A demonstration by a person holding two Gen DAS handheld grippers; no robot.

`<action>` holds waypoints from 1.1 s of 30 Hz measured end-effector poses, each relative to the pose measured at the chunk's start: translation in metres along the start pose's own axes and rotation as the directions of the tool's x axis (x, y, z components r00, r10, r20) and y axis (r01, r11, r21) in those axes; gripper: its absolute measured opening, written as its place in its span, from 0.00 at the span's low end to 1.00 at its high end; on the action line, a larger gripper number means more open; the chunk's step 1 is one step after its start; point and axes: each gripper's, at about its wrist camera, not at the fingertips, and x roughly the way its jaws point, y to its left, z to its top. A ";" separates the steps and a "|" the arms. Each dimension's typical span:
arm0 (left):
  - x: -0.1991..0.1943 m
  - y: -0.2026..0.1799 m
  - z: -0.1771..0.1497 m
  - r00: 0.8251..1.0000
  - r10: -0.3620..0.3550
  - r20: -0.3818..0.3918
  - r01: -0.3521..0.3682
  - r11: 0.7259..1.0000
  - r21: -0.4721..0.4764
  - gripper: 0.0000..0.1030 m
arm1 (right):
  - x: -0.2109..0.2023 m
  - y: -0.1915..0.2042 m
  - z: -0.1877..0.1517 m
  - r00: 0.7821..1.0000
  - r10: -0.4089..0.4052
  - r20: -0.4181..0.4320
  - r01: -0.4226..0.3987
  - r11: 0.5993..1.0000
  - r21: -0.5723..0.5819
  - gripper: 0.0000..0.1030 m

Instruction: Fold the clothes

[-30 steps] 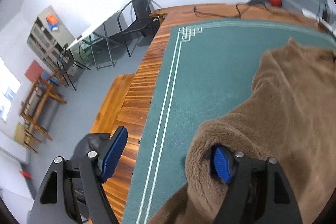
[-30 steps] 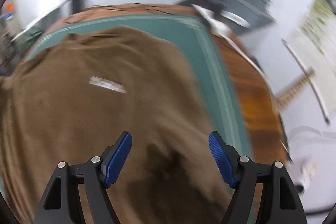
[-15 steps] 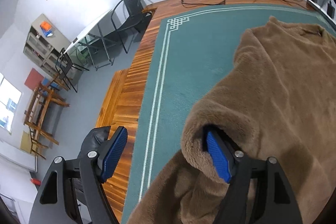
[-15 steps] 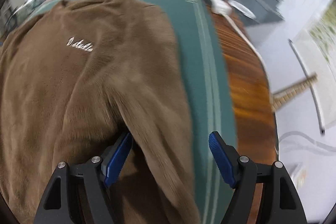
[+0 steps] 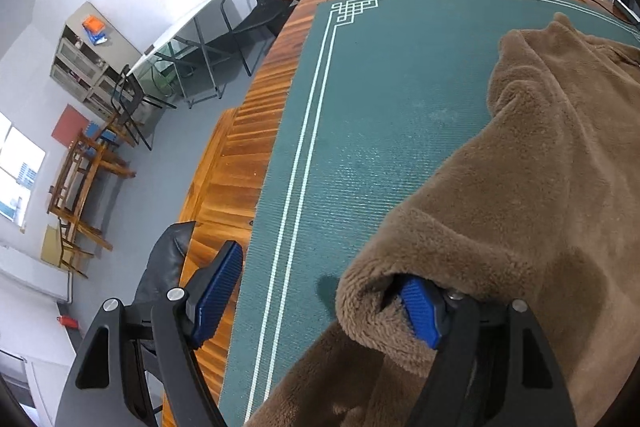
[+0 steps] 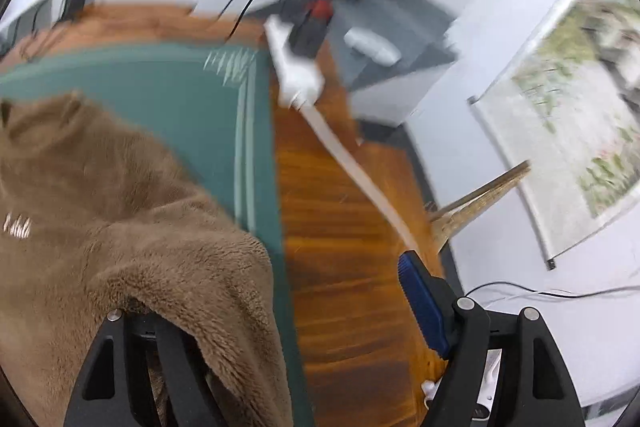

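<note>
Spread over the green mat [image 5: 380,131] on the wooden table [image 5: 240,163]: a brown fleece sweatshirt [image 5: 560,155], bulk of it on the side of the mat away from the black chairs [image 5: 256,7], one edge lifted off the mat. Thick, plush pile, so probably soft and floppy, moderately light, prone to sagging and bunching instead of creasing cleanly; not fragile, and fuzzy enough not to slip from ribbed pads. Best taken at a hem, cuff or shoulder edge, where a single doubled layer fits between the fingers.

Left gripper [image 5: 320,301]: wide open, nothing pinched; a rolled fleece edge draped over the finger nearer the sweatshirt, the other finger bare beyond the mat's white border, above the table edge.

Right gripper [image 6: 280,311]: also spread wide, gripping nothing; fleece lying over and hiding the finger on the mat side, the outer blue pad [image 6: 420,303] free above bare wood. Right view blurred.
</note>
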 end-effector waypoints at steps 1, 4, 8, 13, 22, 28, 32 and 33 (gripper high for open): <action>-0.001 0.000 -0.001 1.000 -0.007 0.000 0.007 1.000 0.006 0.77 | 0.004 0.005 -0.003 1.000 0.027 -0.015 -0.028 0.999 -0.018 0.76; -0.003 0.001 -0.004 1.000 -0.024 -0.005 0.024 0.999 0.026 0.77 | -0.008 0.014 -0.025 0.996 0.084 -0.005 -0.084 0.995 -0.044 0.76; -0.020 0.004 -0.015 1.000 -0.031 0.000 0.031 0.999 0.045 0.77 | -0.031 0.017 -0.064 0.990 0.141 -0.004 -0.141 0.989 -0.040 0.76; -0.055 0.003 -0.043 0.999 -0.054 0.007 0.054 0.998 0.030 0.77 | -0.055 0.022 -0.129 0.981 0.188 -0.046 -0.191 0.977 -0.089 0.76; -0.123 -0.023 -0.098 0.994 -0.065 0.088 0.056 0.993 0.100 0.77 | -0.045 -0.007 -0.206 0.995 -0.052 -0.085 0.036 0.982 -0.185 0.76; -0.151 -0.013 -0.131 0.992 -0.064 0.105 0.056 0.995 0.084 0.77 | -0.066 -0.076 -0.222 0.983 -0.178 -0.033 0.177 0.984 -0.036 0.76; -0.173 -0.001 -0.158 0.988 -0.089 0.127 0.086 0.996 0.033 0.77 | -0.118 -0.069 -0.246 0.989 0.108 0.102 -0.110 0.994 0.008 0.76; -0.178 0.000 -0.163 0.986 -0.092 0.136 0.089 0.996 0.029 0.77 | -0.124 -0.050 -0.255 0.982 0.159 0.099 -0.155 0.987 -0.052 0.76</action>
